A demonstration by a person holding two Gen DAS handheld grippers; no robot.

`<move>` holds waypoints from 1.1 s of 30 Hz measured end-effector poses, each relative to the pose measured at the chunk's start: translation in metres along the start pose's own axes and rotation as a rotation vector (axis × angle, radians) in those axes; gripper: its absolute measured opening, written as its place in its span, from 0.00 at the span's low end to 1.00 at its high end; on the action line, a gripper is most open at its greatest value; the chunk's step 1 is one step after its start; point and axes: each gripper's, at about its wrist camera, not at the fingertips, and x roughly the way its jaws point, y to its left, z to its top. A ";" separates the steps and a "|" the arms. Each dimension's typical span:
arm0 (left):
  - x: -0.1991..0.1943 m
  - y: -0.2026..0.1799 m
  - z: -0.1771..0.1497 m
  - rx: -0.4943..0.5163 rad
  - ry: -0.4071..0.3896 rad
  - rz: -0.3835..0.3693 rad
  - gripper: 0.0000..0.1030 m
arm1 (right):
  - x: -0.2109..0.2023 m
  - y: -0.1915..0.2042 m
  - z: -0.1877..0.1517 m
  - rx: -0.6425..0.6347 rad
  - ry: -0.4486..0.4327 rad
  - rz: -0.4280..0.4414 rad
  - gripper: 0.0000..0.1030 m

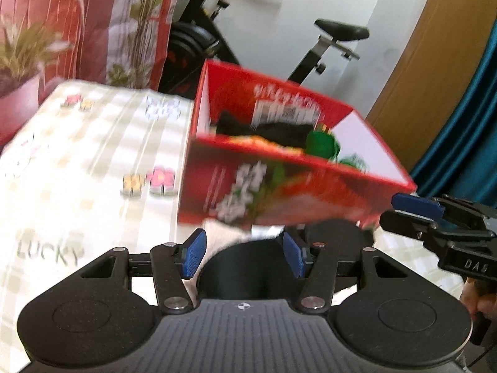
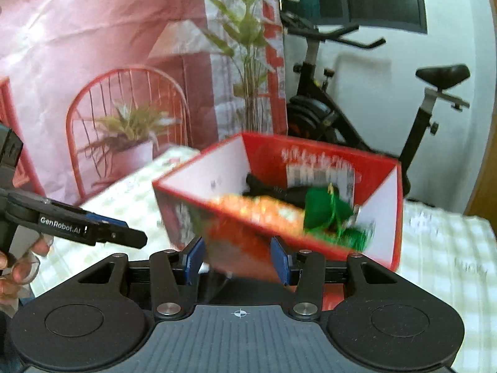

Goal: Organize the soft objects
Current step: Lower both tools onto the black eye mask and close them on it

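Two grippers flanking the red box (image 1: 279,192), left gripper (image 1: 245,256) jaws gaping apart below it, right gripper (image 2: 237,259) jaws standing apart, box's near corner sitting between them, grip impossible to tell.

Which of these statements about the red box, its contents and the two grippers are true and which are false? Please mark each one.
1. The red box is open at the top. True.
2. The box holds nothing. False: a green soft item and something black lie inside.
3. An exercise bike stands behind the box. True.
4. The cloth under the box is plain blue. False: it is pale checked fabric with flowers and the word LUCKY.
5. The left gripper holds the green item. False: nothing green sits between its blue pads.
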 end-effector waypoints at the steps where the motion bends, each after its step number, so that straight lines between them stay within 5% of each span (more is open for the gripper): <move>1: 0.003 0.000 -0.005 -0.001 0.006 0.006 0.55 | 0.003 -0.001 -0.007 0.011 0.018 -0.004 0.43; 12: 0.029 0.007 -0.041 -0.021 0.065 0.065 0.56 | 0.033 -0.037 -0.058 0.185 0.092 -0.093 0.57; 20: 0.031 0.009 -0.047 -0.023 0.060 0.065 0.56 | 0.039 -0.043 -0.062 0.239 0.057 -0.031 0.61; 29: 0.031 0.008 -0.049 -0.029 0.058 0.063 0.56 | 0.016 -0.020 -0.042 0.165 -0.014 -0.039 0.52; 33: 0.031 0.008 -0.048 -0.032 0.058 0.062 0.56 | 0.007 -0.009 -0.035 0.127 -0.029 -0.009 0.32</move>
